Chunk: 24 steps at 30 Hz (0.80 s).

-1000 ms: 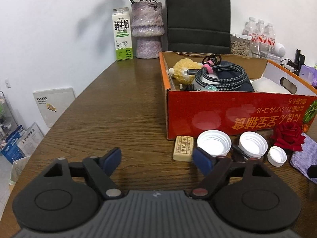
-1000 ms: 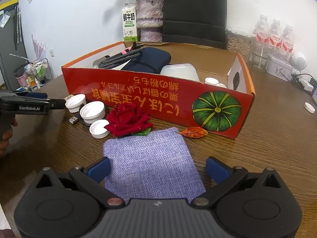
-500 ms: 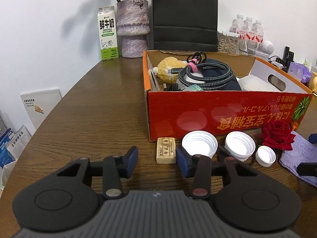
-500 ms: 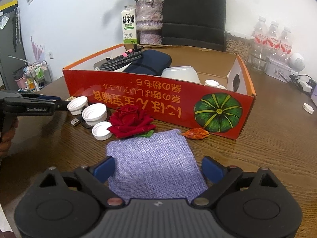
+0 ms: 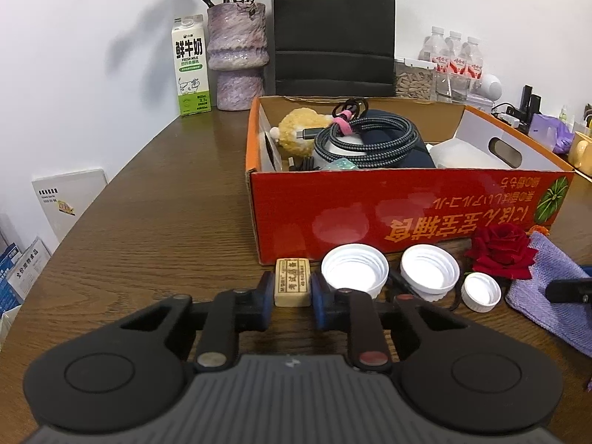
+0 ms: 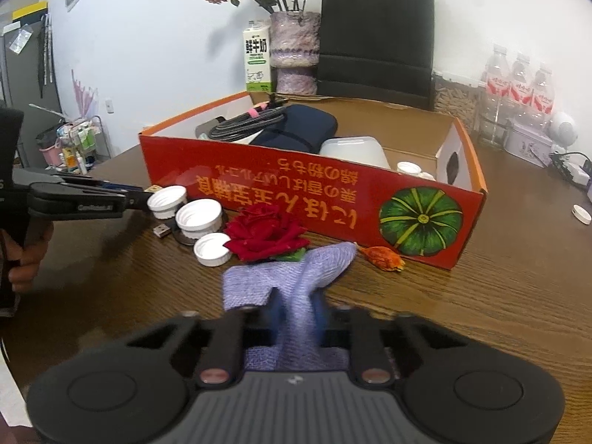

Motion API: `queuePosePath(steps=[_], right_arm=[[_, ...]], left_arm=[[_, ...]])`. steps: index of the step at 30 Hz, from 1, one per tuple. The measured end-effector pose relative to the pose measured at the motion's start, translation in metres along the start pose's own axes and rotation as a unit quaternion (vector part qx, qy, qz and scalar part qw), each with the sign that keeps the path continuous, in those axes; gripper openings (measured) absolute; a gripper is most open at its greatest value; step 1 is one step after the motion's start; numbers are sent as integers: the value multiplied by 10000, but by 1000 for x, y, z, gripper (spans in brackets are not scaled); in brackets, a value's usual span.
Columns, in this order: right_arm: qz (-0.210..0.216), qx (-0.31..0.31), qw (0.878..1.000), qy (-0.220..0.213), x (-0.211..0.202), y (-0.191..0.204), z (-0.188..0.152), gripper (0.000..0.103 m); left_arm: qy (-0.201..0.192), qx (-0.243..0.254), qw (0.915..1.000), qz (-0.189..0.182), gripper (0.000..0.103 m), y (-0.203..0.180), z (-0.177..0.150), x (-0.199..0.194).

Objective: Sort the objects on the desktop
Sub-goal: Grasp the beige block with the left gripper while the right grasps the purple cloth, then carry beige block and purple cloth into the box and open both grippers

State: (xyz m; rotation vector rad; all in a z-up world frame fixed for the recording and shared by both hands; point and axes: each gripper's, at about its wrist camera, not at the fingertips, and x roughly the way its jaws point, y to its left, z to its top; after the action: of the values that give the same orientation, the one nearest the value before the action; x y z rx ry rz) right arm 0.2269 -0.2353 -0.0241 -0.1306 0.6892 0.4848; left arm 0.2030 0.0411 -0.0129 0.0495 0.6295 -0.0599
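- Since a second before, both grippers had gone from wide apart to narrow: the left gripper (image 5: 292,305) had drawn in around the eraser (image 5: 292,286), and the right gripper (image 6: 299,312) had clamped the cloth (image 6: 286,275), whose flat sheet had bunched into a ridge.
- The eraser, a small tan block, lay on the worktop (image 5: 155,229) just in front of the box (image 5: 399,203), between the blue pads. The jaws were closing on it; the pads stood right at its sides, though firm pressing could not be told.
- The cloth lay on the worktop in front of the box, its far corner near the rose (image 6: 268,231). The right gripper had pinched its near middle fully, so the fabric rose in a fold between the pads; pinching a fold is probably the only way to lift a limp sheet.
- Beside the eraser stood three white caps (image 5: 355,270), open side up, with the rose to their right, touching the cloth's edge.
- In the right wrist view, a hand (image 6: 22,259) carried the left gripper in from the left, level with the caps.
- The box already held a coiled cable (image 5: 370,140), a dark pouch and a plush toy (image 5: 299,129), so it was likely the place for sorted things.
- Both grippers sloped down toward the worktop, which suits low, flat things.
- Behind the box stood a milk carton (image 5: 190,66), a vase (image 5: 236,55) and a black bag (image 5: 333,29).
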Motion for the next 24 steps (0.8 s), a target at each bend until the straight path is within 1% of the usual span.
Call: queuePosePath(steps=[5,13,18,24], right_arm=[[71,85,9999,-120,-8,1,-1,7],[4,272,9985,-474,-30,-6,7,7],[21,338,9960,-823,-45,-7,20,7],[-1,376,9907,-1311,-57,-8,50,7]], left_arm=[[-70,-35,10000,13,21,-2,-3,-8],[-316,-218,9991,152,21,6,-3,-30],[-677,-238,9973,136,21,5,7,-52],[-1290,-282,9912,-56,21,-2,37,-73]])
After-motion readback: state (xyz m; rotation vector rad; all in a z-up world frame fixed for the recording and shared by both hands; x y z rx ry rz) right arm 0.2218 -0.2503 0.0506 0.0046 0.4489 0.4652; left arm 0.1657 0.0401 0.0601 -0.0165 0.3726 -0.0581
